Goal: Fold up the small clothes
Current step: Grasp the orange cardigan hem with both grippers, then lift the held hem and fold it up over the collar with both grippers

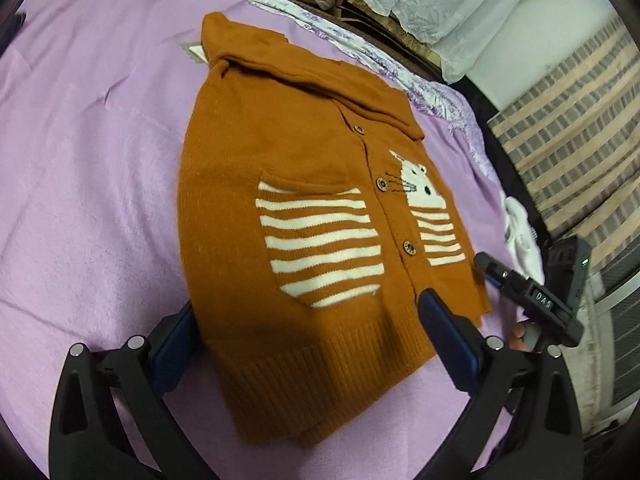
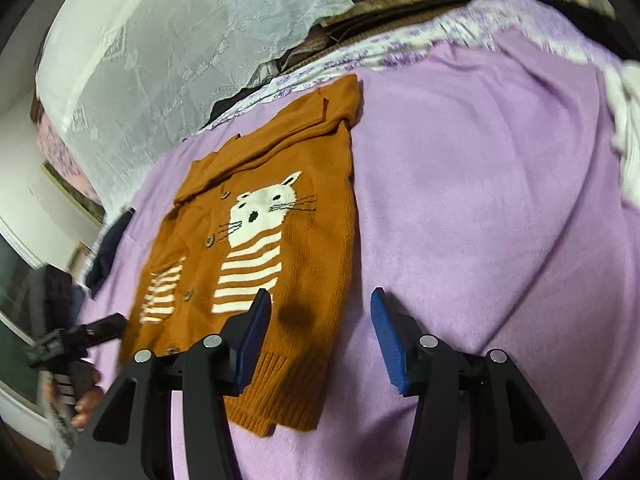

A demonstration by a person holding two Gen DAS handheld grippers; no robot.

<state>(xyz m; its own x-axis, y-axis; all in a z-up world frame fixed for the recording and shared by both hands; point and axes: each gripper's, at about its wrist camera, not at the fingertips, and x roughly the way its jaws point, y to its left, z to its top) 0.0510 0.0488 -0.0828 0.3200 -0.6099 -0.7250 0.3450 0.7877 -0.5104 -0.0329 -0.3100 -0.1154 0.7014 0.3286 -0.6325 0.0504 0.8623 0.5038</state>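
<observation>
A small brown knit cardigan (image 1: pixel 304 184) with buttons, white stripes and a white cat face lies flat, front up, on a purple blanket (image 1: pixel 88 184). Its sleeves look folded in. My left gripper (image 1: pixel 308 320) is open, its jaws spread wide over the ribbed hem, holding nothing. The cardigan also shows in the right wrist view (image 2: pixel 280 248). My right gripper (image 2: pixel 318 308) is open and empty above the hem's right corner. The right gripper's body shows in the left wrist view (image 1: pixel 532 296), and the left one's in the right wrist view (image 2: pixel 76 340).
The purple blanket (image 2: pixel 500 208) covers a bed. White lace fabric (image 2: pixel 180 48) and a floral sheet edge (image 2: pixel 400 44) lie along the far side. A dark garment (image 2: pixel 108 252) sits left of the cardigan, a white cloth (image 1: pixel 520 236) right of it.
</observation>
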